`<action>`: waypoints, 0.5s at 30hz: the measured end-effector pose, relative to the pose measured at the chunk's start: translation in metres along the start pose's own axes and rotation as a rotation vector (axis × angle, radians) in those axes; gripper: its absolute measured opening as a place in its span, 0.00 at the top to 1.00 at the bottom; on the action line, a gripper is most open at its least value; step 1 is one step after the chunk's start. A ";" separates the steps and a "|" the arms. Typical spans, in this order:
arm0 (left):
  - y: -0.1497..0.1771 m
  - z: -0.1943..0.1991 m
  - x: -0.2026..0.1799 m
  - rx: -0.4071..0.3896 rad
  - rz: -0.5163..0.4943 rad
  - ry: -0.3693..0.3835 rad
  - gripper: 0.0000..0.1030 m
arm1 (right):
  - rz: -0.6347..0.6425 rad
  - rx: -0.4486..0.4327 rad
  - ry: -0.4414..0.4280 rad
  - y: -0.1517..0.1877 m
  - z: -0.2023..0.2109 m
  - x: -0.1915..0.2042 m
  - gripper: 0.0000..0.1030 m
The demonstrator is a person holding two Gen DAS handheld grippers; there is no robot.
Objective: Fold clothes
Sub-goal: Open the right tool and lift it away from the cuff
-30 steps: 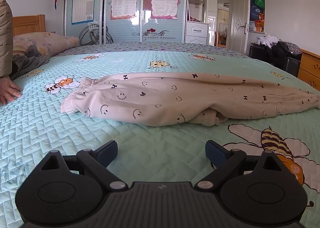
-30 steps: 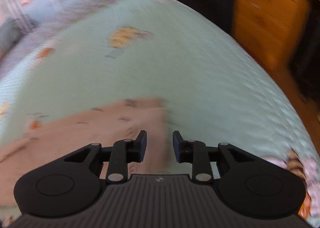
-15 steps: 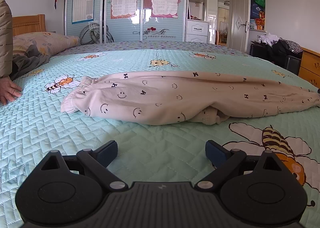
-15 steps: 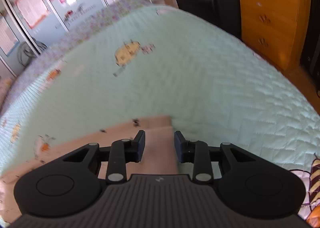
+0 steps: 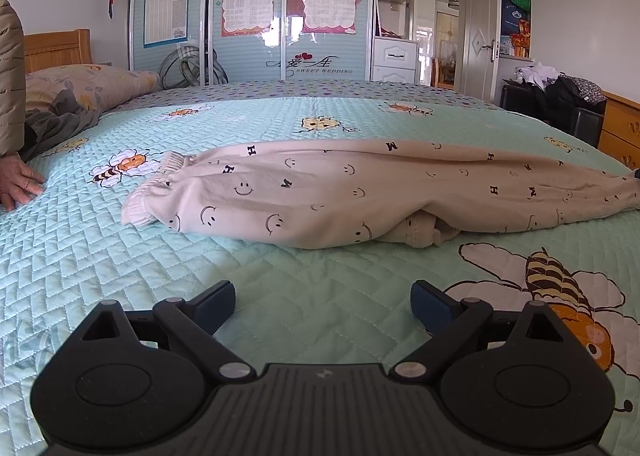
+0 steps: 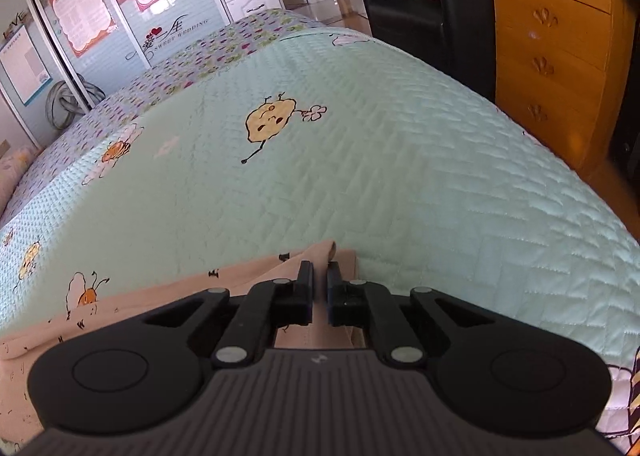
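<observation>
Beige trousers (image 5: 320, 192) printed with smiley faces and letters lie stretched across the green quilted bed (image 5: 120, 256), ribbed cuff to the left. My left gripper (image 5: 322, 300) hovers open over the bare quilt in front of them, with nothing between its fingers. In the right wrist view my right gripper (image 6: 320, 288) is at the trousers' right end (image 6: 240, 280). Its jaws are closing and stand almost together, with the cloth's edge pinched between the pads and puckered up just beyond the tips.
A person's hand (image 5: 18, 184) rests on the bed at the far left, beside a pillow (image 5: 88, 84). The bed's right edge drops off toward a wooden dresser (image 6: 552, 36) and a black armchair (image 6: 420, 4). Wardrobe doors (image 5: 248, 16) stand behind the bed.
The right gripper's jaws have come together on the trousers' edge, and its view has steadied over that end. The left gripper and the trousers have not moved.
</observation>
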State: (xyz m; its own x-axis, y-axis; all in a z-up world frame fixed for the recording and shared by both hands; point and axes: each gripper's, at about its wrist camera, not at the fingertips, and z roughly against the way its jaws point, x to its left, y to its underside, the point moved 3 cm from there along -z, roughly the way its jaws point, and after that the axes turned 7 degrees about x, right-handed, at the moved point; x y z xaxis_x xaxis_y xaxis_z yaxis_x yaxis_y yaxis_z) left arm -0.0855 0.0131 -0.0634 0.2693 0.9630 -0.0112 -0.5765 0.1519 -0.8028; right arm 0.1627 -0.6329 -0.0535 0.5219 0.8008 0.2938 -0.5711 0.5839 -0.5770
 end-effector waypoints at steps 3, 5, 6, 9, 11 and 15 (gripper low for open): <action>0.000 0.000 0.001 0.000 0.001 0.001 0.08 | -0.001 -0.023 0.002 -0.004 0.003 0.001 0.93; 0.000 -0.001 0.000 0.000 0.001 0.001 0.08 | -0.021 -0.027 0.003 -0.007 0.001 -0.002 0.92; 0.000 -0.001 0.000 0.001 0.001 0.001 0.08 | -0.031 -0.015 0.008 -0.008 -0.004 -0.004 0.92; 0.000 -0.001 0.000 0.002 0.001 0.001 0.08 | -0.068 -0.001 0.016 -0.007 -0.014 -0.010 0.85; 0.000 -0.001 0.000 0.002 0.001 0.001 0.08 | -0.099 -0.022 0.011 -0.002 -0.018 -0.015 0.83; 0.001 0.002 -0.001 0.002 0.001 0.001 0.08 | -0.112 -0.111 0.021 0.006 -0.003 -0.014 0.71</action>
State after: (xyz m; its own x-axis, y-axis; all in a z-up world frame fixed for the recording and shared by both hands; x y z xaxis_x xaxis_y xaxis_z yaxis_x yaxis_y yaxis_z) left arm -0.0879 0.0124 -0.0631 0.2695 0.9629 -0.0128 -0.5783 0.1512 -0.8017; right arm 0.1538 -0.6411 -0.0635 0.5919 0.7281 0.3456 -0.4359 0.6499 -0.6226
